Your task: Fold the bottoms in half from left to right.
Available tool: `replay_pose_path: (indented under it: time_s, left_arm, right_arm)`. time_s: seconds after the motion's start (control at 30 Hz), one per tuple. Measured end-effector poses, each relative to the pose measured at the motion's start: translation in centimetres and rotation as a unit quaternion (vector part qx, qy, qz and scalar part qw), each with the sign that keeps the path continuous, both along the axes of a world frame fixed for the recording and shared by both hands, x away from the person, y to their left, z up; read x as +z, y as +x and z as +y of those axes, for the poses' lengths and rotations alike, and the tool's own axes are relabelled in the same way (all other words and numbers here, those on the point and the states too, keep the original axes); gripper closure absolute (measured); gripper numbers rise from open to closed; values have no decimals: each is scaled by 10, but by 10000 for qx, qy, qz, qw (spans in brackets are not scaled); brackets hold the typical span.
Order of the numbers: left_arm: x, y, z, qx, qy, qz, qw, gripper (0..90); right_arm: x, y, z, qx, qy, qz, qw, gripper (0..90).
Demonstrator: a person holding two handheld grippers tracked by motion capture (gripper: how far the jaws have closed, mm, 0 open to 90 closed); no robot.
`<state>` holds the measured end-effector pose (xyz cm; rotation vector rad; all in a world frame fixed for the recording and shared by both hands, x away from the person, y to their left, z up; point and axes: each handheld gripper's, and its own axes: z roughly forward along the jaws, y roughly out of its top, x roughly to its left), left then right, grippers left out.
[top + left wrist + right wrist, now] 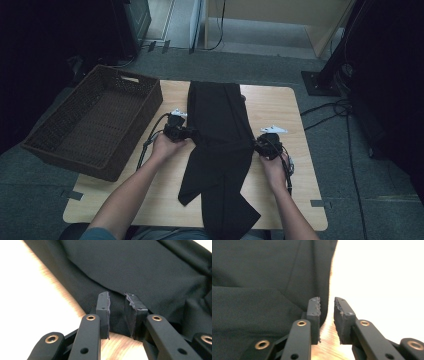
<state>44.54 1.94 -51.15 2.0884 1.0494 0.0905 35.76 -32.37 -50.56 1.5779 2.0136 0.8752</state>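
Black trousers [220,145]: they lay long on the middle of the wooden table [280,110], running from 12 o'clock down to 6 o'clock. The bottom part hung past the near edge of the table.
Fold: one part of the trousers lay across the middle, so the cloth was doubled there.
Left gripper [192,134]: it sat at the 9 o'clock side of the trousers, held in the person's left hand [167,146]. In the left gripper view its jaws stood a little apart. The edge of the dark cloth [130,270] lay in the gap, but the pads were not squeezing it. It was let go.
Right gripper [256,145]: it sat at the 3 o'clock side of the trousers, held in the right hand [274,167]. In the right gripper view its jaws stood a little apart over bare wood, just beside the cloth edge [262,290]. It gripped nothing.
Basket [55,145]: a big brown woven basket stood at 9 o'clock, partly off the table's left side, well apart from the trousers.
Floor [360,190]: grey, with cables at 3 o'clock.
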Motion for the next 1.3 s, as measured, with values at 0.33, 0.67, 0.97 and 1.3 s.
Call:
replay_pose_path:
  time_s: [0.33, 0.67, 0.97, 1.3]
  left_arm:
    - [2, -2, -3, 72, 95, -26, 9999, 691]
    - [-1, -17, -18, -207, -302, 131, 9992, 623]
    - [-4, -19, -26, -337, -497, 237, 9979, 592]
    - [-2, -15, -19, -372, -382, 264, 9982, 613]
  right_arm:
    - [20, -16, 26, 546, 341, -393, 9972, 684]
    - [-5, -21, 77, 1298, 339, -118, 9909, 636]
    - [-16, -8, 87, 1173, 329, -394, 9918, 653]
    - [6, -6, 97, 1244, 645, -365, 9895, 598]
